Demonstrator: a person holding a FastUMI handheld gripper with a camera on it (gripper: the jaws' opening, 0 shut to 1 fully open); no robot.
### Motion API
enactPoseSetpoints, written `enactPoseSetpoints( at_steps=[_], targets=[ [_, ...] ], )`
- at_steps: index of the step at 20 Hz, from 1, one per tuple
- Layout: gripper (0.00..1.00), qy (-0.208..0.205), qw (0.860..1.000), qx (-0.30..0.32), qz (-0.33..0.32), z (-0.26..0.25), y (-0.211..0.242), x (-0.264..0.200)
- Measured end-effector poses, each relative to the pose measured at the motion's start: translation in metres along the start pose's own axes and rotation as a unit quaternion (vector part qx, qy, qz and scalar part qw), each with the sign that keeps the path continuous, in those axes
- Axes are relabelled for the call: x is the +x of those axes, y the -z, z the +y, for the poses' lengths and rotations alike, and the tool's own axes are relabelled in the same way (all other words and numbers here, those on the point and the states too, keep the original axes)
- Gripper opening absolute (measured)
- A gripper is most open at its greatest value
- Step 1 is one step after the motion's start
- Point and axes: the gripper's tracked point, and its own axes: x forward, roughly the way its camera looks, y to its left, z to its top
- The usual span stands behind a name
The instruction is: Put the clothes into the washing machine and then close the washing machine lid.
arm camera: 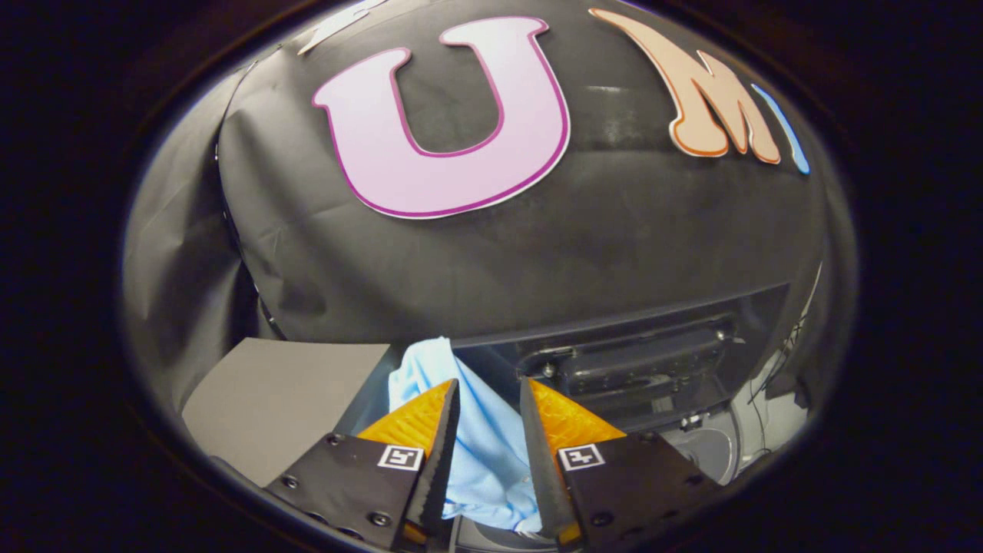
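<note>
Held the light-blue soft cloth garment (480, 453) bunched between the jaws of the gripper (489, 403), seemingly clamped on it, with the dark open washing machine (653, 369) at two o'clock; judged light, limp, best gripped by a thick fold.

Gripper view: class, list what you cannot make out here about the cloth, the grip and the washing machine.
- Light blue cloth: its lower part is hidden behind the fingers.
- Gripper: whether both fingers press the cloth is unclear; fabric fills the gap.
- Washing machine: its drum opening is hidden behind the fingers; the dark raised lid lacks detail.
</note>
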Motion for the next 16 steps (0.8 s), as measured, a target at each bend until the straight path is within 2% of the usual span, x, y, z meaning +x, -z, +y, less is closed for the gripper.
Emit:
enactPoseSetpoints(
  at_steps=[3,4,11,12,16],
  targets=[
    [0.5,-0.006,1.0,-0.004,0.001,0.011,0.001,0.015],
    [0.53,-0.015,1.0,-0.007,0.002,0.017,0.002,0.02],
    [0.76,0.005,0.999,-0.036,-0.001,0.021,0.007,0.037],
    [0.76,0.005,0.999,-0.039,-0.002,0.02,0.007,0.037],
    [0.53,0.002,0.999,-0.054,-0.004,0.027,0.009,0.039]
  ],
)
